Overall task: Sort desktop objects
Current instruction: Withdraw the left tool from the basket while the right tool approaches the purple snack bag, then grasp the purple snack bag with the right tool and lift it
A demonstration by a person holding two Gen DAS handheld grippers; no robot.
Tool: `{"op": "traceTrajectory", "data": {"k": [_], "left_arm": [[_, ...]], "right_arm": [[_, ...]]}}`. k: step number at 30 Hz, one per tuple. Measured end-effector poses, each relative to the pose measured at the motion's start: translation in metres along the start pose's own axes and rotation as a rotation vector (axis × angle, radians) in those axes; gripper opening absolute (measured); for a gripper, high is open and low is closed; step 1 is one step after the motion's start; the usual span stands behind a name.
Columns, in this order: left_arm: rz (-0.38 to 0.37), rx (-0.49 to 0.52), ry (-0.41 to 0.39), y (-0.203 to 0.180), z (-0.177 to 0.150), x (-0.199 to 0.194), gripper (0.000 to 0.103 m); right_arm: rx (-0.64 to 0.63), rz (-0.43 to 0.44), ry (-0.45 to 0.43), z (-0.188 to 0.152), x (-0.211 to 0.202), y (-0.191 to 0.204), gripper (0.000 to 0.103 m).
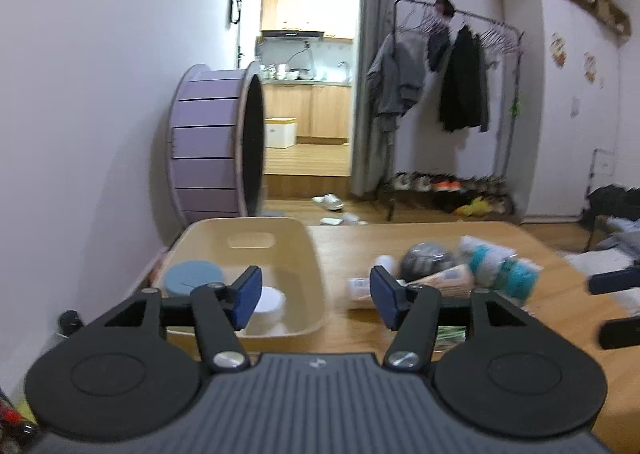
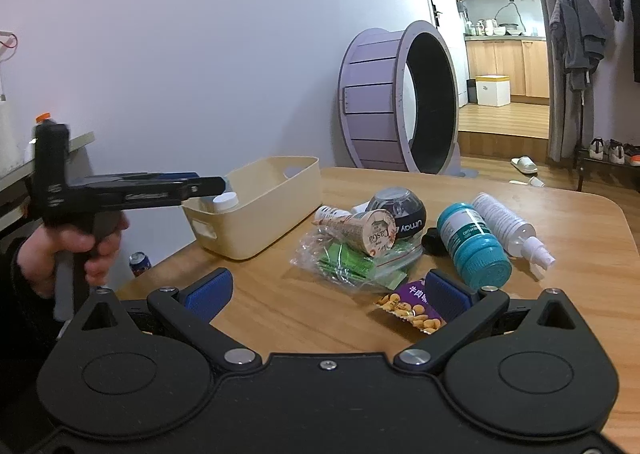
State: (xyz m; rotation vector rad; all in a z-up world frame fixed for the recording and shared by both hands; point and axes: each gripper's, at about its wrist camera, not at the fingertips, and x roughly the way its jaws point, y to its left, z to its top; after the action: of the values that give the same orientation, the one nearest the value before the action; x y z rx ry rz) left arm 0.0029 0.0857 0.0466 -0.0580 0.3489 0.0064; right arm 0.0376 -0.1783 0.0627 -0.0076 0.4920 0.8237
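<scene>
Left tool (image 2: 208, 183) level — over bin (image 2: 276, 209)

Past the bench I see a purple cat wheel (image 2: 396, 97) by the wall, a clothes rack (image 1: 460, 65), and slippers (image 1: 328, 201) on the floor.

In the left wrist view, the pile of objects (image 1: 452, 274) on the table was blurred, so no label could be read. The white jar (image 1: 267, 304) in the beige bin (image 1: 308, 254) was partly hidden by a blue finger pad (image 1: 247, 296). In the right wrist view, the snack packet (image 2: 412, 308) was partly covered by a pad (image 2: 446, 294), and the soda can (image 2: 139, 262) was half hidden behind the table edge.
</scene>
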Motion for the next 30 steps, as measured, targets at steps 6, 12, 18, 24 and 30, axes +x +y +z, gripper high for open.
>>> {"op": "traceTrajectory", "data": {"k": [6,12,18,24,30], "left_arm": [[-0.094,0.016,0.05,-0.022,-0.011,0.001,0.063],[-0.163,0.045,0.1,-0.042,-0.025,0.003,0.063],[-0.227,0.033,0.124,-0.05,-0.032,0.003,0.063],[-0.232,0.029,0.124,-0.05,-0.034,0.001,0.063],[-0.221,0.033,0.121,-0.049,-0.034,-0.001,0.063]], "right_arm": [[-0.002,-0.062,0.004,0.002,0.006,-0.003,0.103],[0.019,-0.101,0.032,0.0,0.008,-0.018,0.103],[0.018,-0.143,0.087,-0.006,0.016,-0.034,0.102],[0.017,-0.16,0.149,-0.009,0.032,-0.044,0.086],[0.061,-0.15,0.208,-0.016,0.046,-0.052,0.058]]}}
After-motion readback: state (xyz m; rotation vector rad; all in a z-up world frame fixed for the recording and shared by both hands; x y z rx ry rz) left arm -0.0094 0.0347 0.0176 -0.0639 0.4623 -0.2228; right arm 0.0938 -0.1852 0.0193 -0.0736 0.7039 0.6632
